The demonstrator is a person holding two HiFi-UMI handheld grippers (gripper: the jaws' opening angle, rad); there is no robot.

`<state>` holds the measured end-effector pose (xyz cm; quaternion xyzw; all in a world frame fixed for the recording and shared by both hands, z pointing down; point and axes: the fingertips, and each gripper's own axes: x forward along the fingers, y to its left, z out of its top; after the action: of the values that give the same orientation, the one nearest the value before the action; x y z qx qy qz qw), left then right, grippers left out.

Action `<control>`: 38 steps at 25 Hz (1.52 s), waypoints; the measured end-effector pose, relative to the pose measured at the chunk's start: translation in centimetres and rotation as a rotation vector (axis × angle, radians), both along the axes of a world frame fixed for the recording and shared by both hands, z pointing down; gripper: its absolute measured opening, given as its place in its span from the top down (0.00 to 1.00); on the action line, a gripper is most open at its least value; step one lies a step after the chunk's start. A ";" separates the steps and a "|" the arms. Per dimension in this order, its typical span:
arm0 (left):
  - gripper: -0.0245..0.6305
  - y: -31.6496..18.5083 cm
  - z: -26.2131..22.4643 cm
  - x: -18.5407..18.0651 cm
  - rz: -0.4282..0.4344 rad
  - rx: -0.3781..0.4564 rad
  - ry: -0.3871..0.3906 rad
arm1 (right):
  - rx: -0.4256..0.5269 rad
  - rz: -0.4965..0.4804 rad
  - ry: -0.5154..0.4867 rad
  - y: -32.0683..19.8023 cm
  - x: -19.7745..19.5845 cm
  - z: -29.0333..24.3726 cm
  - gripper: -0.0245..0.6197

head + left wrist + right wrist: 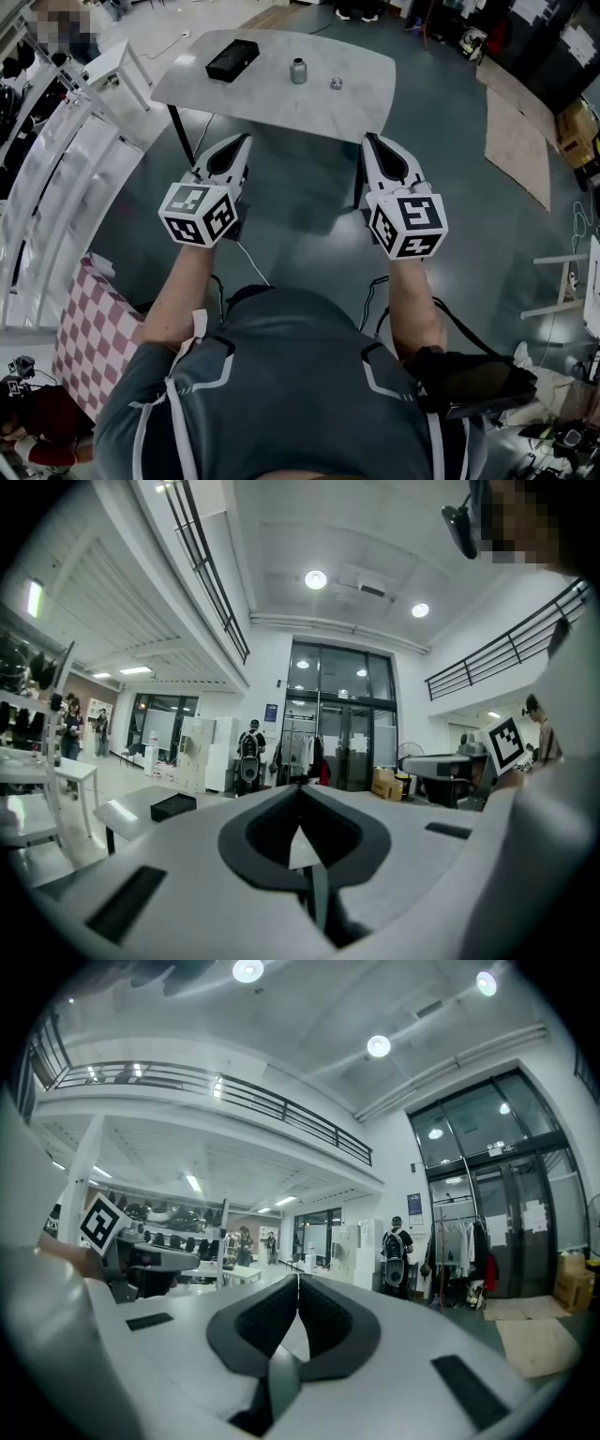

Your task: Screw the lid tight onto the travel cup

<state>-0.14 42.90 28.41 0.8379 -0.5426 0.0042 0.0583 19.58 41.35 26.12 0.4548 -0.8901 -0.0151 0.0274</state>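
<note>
A small metal travel cup (298, 70) stands upright near the middle of a pale table (375, 103) ahead of me. Its round lid (336, 83) lies separately on the table just right of the cup. My left gripper (244, 141) and right gripper (368, 141) are held side by side in the air, short of the table's near edge and well apart from both objects. Both are shut with nothing between their jaws. In the left gripper view the left gripper (300, 785) points across the room over the table; the right gripper (298, 1279) does the same in its view.
A black box (232, 59) lies on the table's left part. White shelving and a small white table (117, 66) stand to the left. Cardboard sheets (516, 141) lie on the floor at the right. A checkered cloth (94, 337) is beside my left arm.
</note>
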 end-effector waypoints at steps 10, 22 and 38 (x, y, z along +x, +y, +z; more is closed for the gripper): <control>0.95 -4.1 2.9 -0.5 0.025 -0.037 -0.018 | -0.037 0.001 -0.011 -4.1 -0.2 2.8 0.92; 0.95 -19.9 5.0 -6.5 0.141 -0.035 -0.006 | -0.071 0.119 0.033 -18.0 -6.0 4.1 0.92; 0.95 -35.8 6.7 -15.9 0.251 -0.057 -0.019 | -0.180 0.291 0.096 -33.1 -12.9 6.5 0.92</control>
<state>-16.00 7.09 35.08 0.8972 -0.4336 0.0349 0.0758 6.68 8.21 32.65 0.5732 -0.8103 0.0472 0.1125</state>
